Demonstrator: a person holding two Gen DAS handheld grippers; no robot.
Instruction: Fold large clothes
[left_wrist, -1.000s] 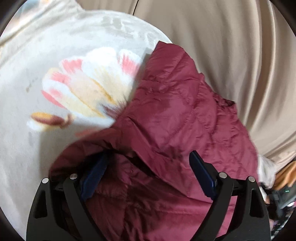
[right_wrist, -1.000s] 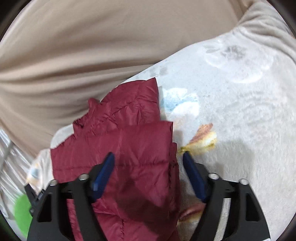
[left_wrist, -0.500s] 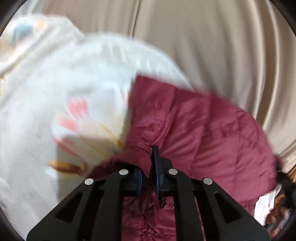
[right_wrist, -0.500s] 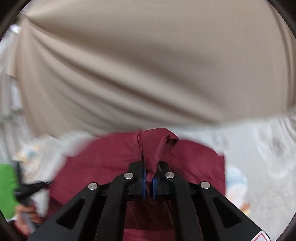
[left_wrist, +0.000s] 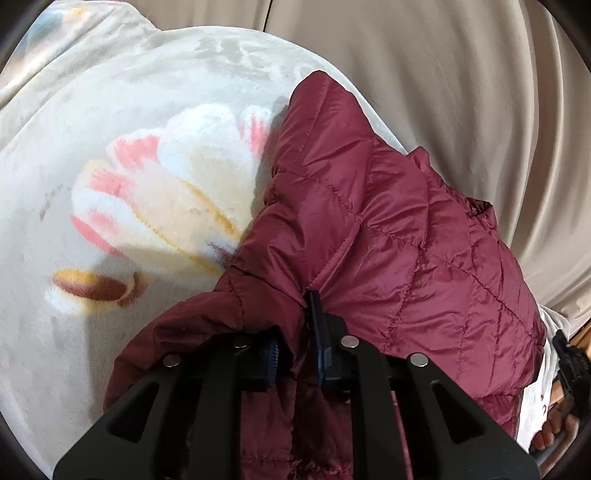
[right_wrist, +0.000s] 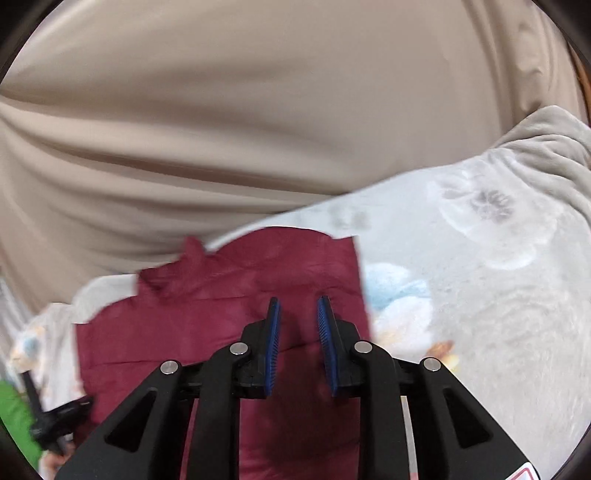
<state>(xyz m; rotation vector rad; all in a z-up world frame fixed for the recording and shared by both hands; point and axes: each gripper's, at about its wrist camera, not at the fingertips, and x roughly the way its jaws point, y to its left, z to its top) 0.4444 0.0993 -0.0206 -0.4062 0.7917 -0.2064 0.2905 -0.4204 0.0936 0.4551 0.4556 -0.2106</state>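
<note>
The left gripper (left_wrist: 301, 332) has its blue-padded fingers (left_wrist: 317, 332) drawn almost together, pinching a fold of the maroon quilted jacket (left_wrist: 406, 258) right at its near edge; the cloth bunches up between the pads and spills over the left one. The right gripper (right_wrist: 298, 343) stands with its fingers (right_wrist: 273, 343) parted by a narrow gap, nothing between them, hovering over the jacket (right_wrist: 221, 314).

Outward from there, the jacket lies folded on a pale floral blanket (left_wrist: 129, 184); its left edge runs along the printed pink flower, and its far corner reaches close to the blanket's rim, where a beige curtain (left_wrist: 443, 92) hangs just behind. On the right gripper's side the blanket (right_wrist: 480, 295) stretches wide and bare past the jacket's straight right edge; that is where the free room is.

Half a second ago both grippers were clamped on cloth, the right one holding a raised peak of jacket; now the right has let go and the cloth lies flat beneath it, while the left keeps its pinch. A second ago both stood wide open.
</note>
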